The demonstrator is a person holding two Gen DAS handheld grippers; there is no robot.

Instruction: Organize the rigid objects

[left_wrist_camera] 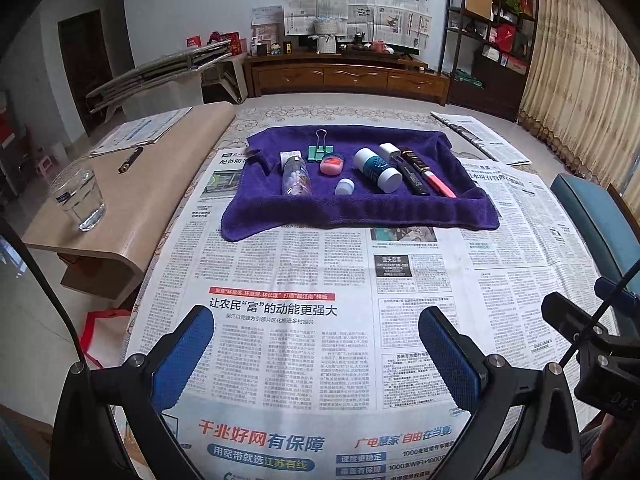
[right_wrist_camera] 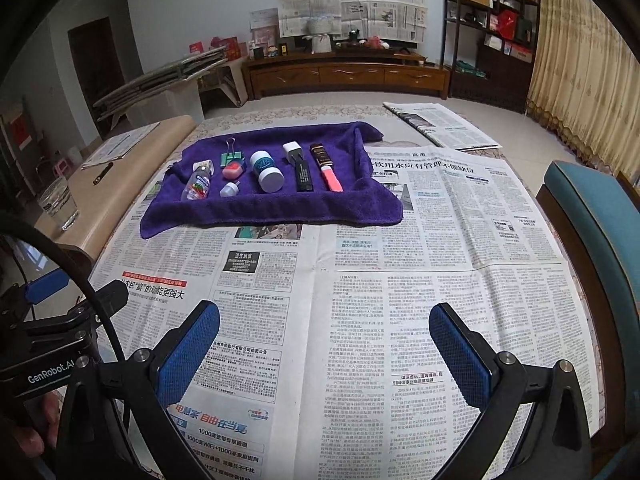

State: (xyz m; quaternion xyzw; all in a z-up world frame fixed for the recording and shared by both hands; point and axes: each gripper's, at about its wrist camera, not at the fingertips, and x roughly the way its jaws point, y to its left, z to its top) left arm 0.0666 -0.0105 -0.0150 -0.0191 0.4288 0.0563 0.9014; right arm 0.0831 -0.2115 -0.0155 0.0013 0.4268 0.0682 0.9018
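Observation:
A purple towel (left_wrist_camera: 360, 212) (right_wrist_camera: 272, 210) lies on the newspaper-covered table. On it lie a clear bottle (left_wrist_camera: 296, 178) (right_wrist_camera: 197, 187), a green binder clip (left_wrist_camera: 320, 150) (right_wrist_camera: 231, 156), a pink jar (left_wrist_camera: 332, 165) (right_wrist_camera: 233, 170), a small white cap (left_wrist_camera: 345, 187) (right_wrist_camera: 229, 189), a teal-and-white bottle (left_wrist_camera: 378, 169) (right_wrist_camera: 266, 172), a white-capped black item (left_wrist_camera: 404, 168) (right_wrist_camera: 299, 168) and a black-and-pink marker (left_wrist_camera: 428, 174) (right_wrist_camera: 327, 168). My left gripper (left_wrist_camera: 316, 348) and right gripper (right_wrist_camera: 325, 344) are both open and empty, well short of the towel.
A beige side table (left_wrist_camera: 132, 200) at the left holds a glass of water (left_wrist_camera: 80, 196) (right_wrist_camera: 60, 202), a pen (left_wrist_camera: 131, 159) and papers. A teal chair (left_wrist_camera: 592, 216) (right_wrist_camera: 600, 232) stands at the right. Folded newspapers (right_wrist_camera: 440, 126) lie at the far right.

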